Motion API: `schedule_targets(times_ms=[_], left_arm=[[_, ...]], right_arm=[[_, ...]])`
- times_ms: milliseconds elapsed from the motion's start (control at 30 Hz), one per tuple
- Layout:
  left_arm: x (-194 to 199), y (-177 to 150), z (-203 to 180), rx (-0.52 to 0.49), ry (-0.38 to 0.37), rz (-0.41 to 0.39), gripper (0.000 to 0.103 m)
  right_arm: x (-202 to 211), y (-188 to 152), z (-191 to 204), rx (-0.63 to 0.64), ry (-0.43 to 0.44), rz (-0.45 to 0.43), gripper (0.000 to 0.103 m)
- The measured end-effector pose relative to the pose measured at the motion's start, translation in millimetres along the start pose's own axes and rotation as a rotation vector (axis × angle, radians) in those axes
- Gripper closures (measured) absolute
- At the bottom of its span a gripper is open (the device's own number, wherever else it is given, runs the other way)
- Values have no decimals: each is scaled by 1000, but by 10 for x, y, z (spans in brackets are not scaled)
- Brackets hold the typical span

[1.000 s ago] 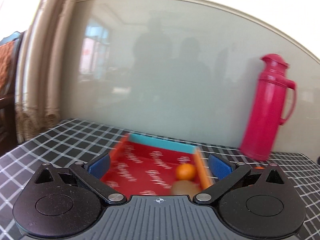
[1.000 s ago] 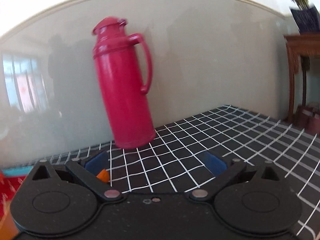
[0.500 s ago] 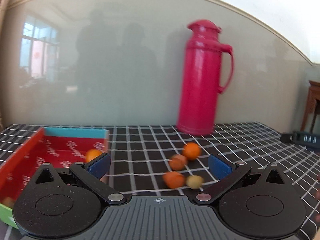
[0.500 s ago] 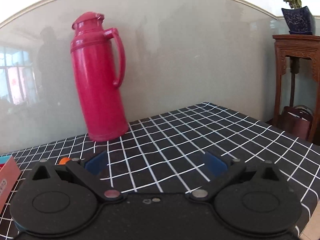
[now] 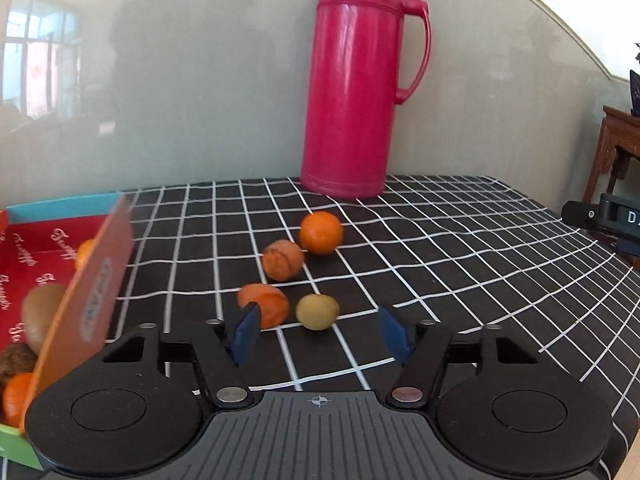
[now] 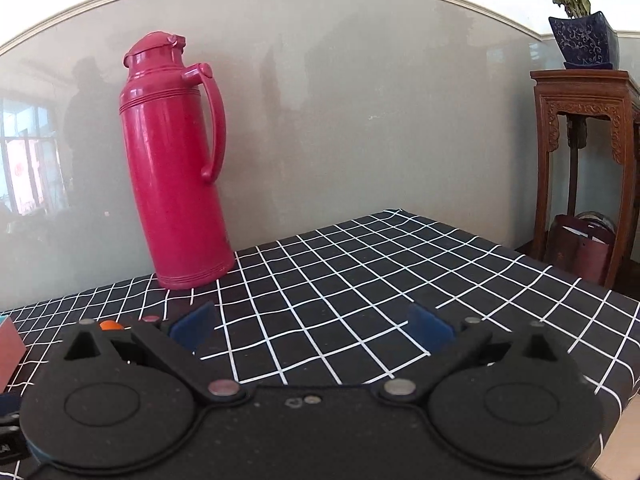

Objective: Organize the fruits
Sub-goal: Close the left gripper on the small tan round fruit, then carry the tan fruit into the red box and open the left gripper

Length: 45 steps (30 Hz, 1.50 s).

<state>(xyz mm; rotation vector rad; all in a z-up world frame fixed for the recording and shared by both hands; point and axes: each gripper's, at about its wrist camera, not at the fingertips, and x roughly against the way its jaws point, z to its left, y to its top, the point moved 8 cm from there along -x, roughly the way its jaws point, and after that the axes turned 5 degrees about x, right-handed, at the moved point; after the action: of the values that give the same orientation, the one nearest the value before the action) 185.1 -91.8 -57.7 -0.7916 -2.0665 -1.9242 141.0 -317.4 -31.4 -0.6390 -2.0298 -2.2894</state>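
- Closing left tongs (image 5: 318,334) narrowed, empty, just short of the green fruit (image 5: 317,311).
- Fruit small, round, likely rolls (grip across middle).
- Right tongs (image 6: 310,330) wide, empty.

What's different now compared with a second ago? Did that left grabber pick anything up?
The left gripper swung away from the red box toward four loose fruits on the checked cloth. Its jaws have just been closing, with the yellow-green fruit just ahead of the gap but not gripped. The right gripper shifted slightly and is open and empty. The pink thermos and the fruits lie unmoved.
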Motion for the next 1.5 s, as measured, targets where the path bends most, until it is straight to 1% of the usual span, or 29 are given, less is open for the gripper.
schedule_targets(times_ms=[33, 133, 333, 433, 500, 633, 700, 733, 967, 1167, 1333, 1500], left_arm=[[-37, -14, -24, -2, -5, 13, 47], [-115, -43, -63, -10, -1, 36, 53], [-253, -35, -69, -22, 23, 66, 59], [-317, -23, -52, -26, 51, 69, 59], [-344, -1, -60, -34, 59, 64, 59], [-446, 30, -55, -24, 63, 83, 61], [-472, 33, -55, -27, 70, 91, 73], [-469, 28, -59, -31, 69, 92, 75], [-438, 22, -118, -53, 31, 79, 75], [-256, 60, -169, -79, 1, 40, 75], [-67, 110, -83, -86, -5, 11, 75], [107, 174, 99, -72, 7, -17, 75]], right_arm=[[-2, -6, -8, 0, -1, 3, 0], [-13, -15, -40, -1, -6, 7, 0], [-35, -8, -131, -21, -22, 6, 0], [-49, -11, -151, -21, -23, 7, 0], [-57, -12, -161, -22, -23, 9, 0], [-67, -23, -188, -24, -24, 12, 0], [-73, -32, -201, -27, -25, 16, 0], [-77, -36, -207, -29, -26, 18, 0], [-88, -41, -196, -32, -21, 23, 0], [-101, -23, -117, -30, -19, 27, 0], [-134, -27, 23, -20, -5, 42, 0], [-124, -7, 256, 5, 23, 38, 0]])
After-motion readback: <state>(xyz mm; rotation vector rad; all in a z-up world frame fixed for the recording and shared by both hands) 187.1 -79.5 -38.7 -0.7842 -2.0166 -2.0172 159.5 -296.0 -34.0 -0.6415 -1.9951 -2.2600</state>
